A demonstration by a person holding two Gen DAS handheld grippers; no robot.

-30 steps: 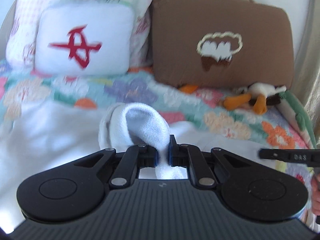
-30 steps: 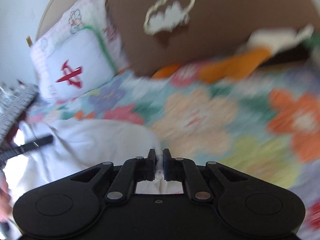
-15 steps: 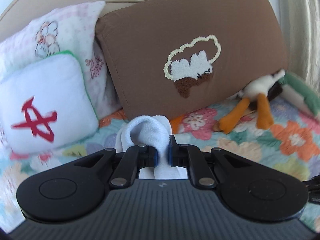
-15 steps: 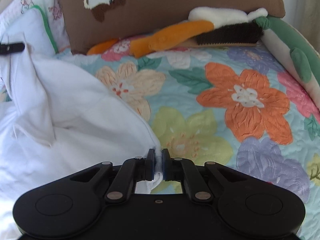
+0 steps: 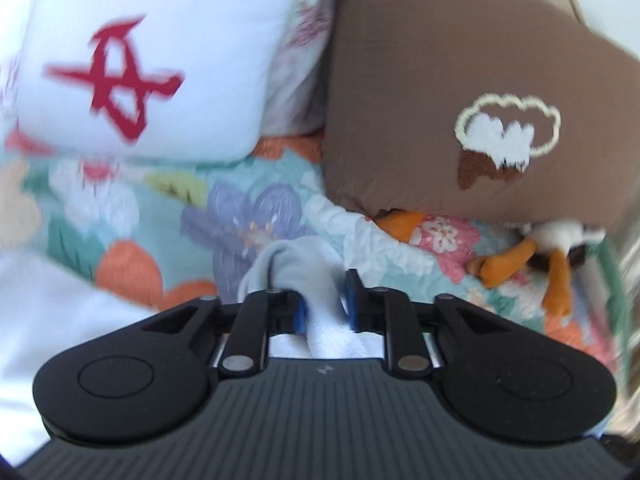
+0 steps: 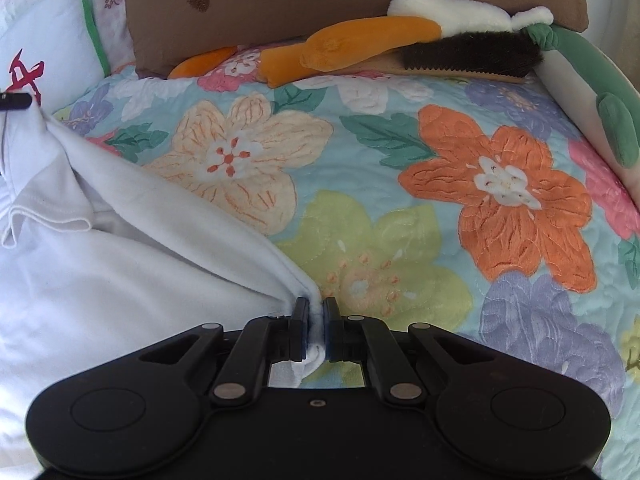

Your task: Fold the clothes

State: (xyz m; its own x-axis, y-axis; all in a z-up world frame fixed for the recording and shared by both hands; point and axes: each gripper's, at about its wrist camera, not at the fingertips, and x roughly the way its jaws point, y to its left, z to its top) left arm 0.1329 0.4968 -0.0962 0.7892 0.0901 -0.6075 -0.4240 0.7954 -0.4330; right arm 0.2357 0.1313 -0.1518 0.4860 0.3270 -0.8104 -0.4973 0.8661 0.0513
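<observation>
the left wrist view is smeared by motion, so the quilt and pillows ahead of the left gripper (image 5: 323, 300) are soft-edged, and the gripper body hides where the cloth runs beneath it. the white garment (image 6: 132, 280) is cut off at the left and bottom edges of the right wrist view. it is plain white knit, lying rumpled on the bed to the left of the right gripper (image 6: 316, 324), with a hemmed sleeve flopped over near the far left. the right gripper is pressed together, pinching a folded edge of the garment. the left gripper's jaws are opening, with a bunched loop of the white cloth between them; it seems to lean on the left pad. ahead of both lie the floral quilt (image 6: 400, 184), a brown pillow (image 5: 460, 80), a white pillow with a red mark (image 5: 160, 20) and an orange-footed plush toy (image 6: 360, 40).
</observation>
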